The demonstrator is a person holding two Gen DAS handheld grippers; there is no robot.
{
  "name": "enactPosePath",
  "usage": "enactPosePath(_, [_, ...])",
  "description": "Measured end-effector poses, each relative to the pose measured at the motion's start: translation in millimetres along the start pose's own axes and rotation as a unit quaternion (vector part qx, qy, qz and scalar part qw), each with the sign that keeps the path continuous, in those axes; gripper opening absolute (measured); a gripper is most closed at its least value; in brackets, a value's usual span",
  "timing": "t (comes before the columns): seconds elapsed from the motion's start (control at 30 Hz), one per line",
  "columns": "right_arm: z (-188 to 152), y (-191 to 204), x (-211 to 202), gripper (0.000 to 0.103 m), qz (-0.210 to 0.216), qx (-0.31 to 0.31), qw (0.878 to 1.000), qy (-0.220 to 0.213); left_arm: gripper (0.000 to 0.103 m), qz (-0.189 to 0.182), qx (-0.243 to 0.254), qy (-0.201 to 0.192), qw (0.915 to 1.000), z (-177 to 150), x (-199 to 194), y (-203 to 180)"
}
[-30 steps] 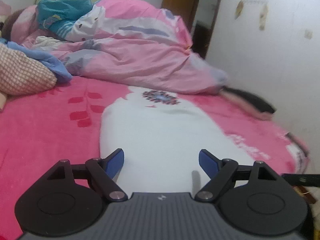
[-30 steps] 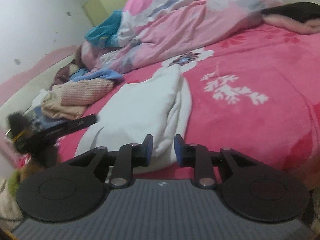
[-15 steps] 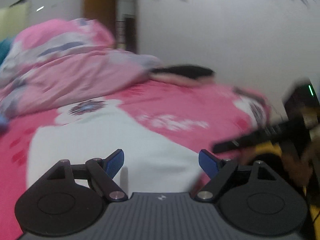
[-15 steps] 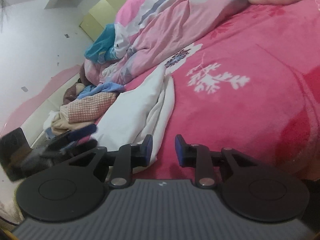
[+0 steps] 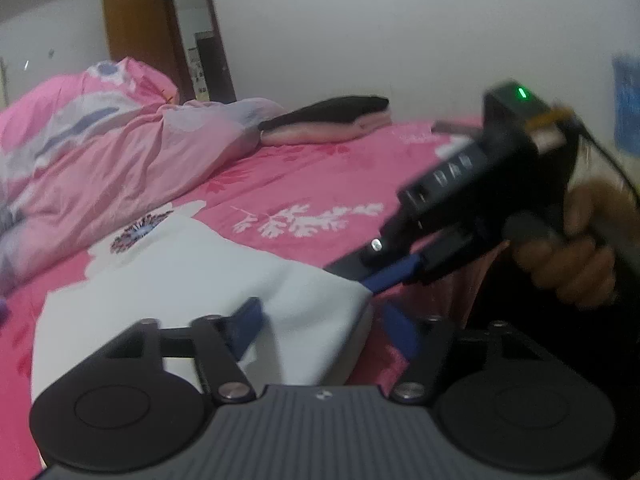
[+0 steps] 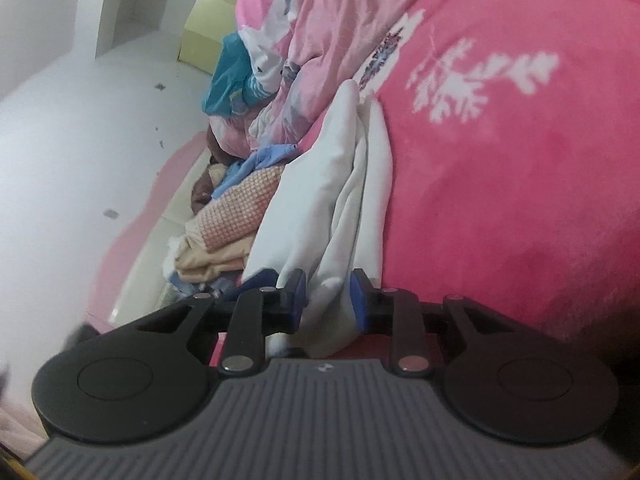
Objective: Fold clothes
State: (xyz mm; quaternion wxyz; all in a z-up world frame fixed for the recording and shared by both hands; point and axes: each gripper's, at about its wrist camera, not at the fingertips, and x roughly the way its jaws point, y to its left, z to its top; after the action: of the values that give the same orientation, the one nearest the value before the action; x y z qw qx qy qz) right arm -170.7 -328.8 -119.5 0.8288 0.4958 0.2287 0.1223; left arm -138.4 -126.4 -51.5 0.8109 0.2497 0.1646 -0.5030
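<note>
White garment pinched at the bed's near edge

Left wrist view: left hand-held gripper [image 5: 326, 326] spread wide over the white garment [image 5: 192, 276] on the bed [image 5: 320, 184]. Right wrist view: right hand-held gripper [image 6: 326, 300] clamps the garment's bunched corner.

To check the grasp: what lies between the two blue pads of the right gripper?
In the right wrist view, a bunched edge of the white cloth garment sits between the pads of the right gripper, which close on it.
</note>
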Motion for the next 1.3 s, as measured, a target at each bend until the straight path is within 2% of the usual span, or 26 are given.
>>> enactPosePath(0.03, [1,-2,0,0.025,0.004,0.008,1.000,0.002,0.051,0.005,0.008,0.000,1.0000,0,2,-3])
enactPosePath(0.1, [3,-3,2,0.025,0.010,0.018,1.000,0.003,0.026,0.006,0.008,-0.003,0.9999,1,4,-3])
enactPosePath(0.2, [7,-5,2,0.025,0.015,0.031,0.999,-0.005,0.013,0.004,-0.009,-0.012,0.9999,5,4,3])
enactPosePath(0.53, [10,-26,-15,0.025,0.040,0.067,0.995,-0.064,0.010,-0.009,-0.029,-0.058,0.9978,25,-3,9])
enactPosePath(0.73, [11,-32,-16,0.025,0.051,0.076,0.993,-0.070,0.010,-0.013,-0.033,-0.050,0.9981,20,2,11])
enactPosePath(0.93, [3,-17,-22,0.027,0.018,0.021,0.999,-0.044,0.011,-0.021,-0.050,-0.035,0.9979,13,6,18])
enactPosePath(1.03, [0,-20,-19,0.029,0.008,0.030,0.999,-0.022,0.018,-0.028,-0.078,-0.017,0.9964,4,10,27])
enactPosePath(1.07, [1,-23,-14,0.029,0.002,0.046,0.999,-0.013,0.026,-0.031,-0.087,-0.011,0.9957,1,12,29])
enactPosePath(1.13, [3,-27,-7,0.029,-0.004,0.062,0.998,0.001,0.028,-0.034,-0.096,-0.004,0.9948,-3,12,32])
enactPosePath(1.17, [4,-27,-4,0.029,-0.004,0.066,0.998,0.006,0.033,-0.037,-0.098,-0.002,0.9945,-4,10,33])
enactPosePath(1.2, [4,-27,-5,0.029,-0.002,0.070,0.997,0.008,0.046,-0.044,-0.097,-0.002,0.9943,-4,7,32])
enactPosePath(1.27, [4,-30,-6,0.030,0.012,0.090,0.996,0.012,0.061,-0.049,-0.081,-0.002,0.9955,-4,4,26])
enactPosePath(1.3, [3,-32,-6,0.031,0.022,0.102,0.994,0.013,0.064,-0.050,-0.068,-0.002,0.9964,-5,3,21])
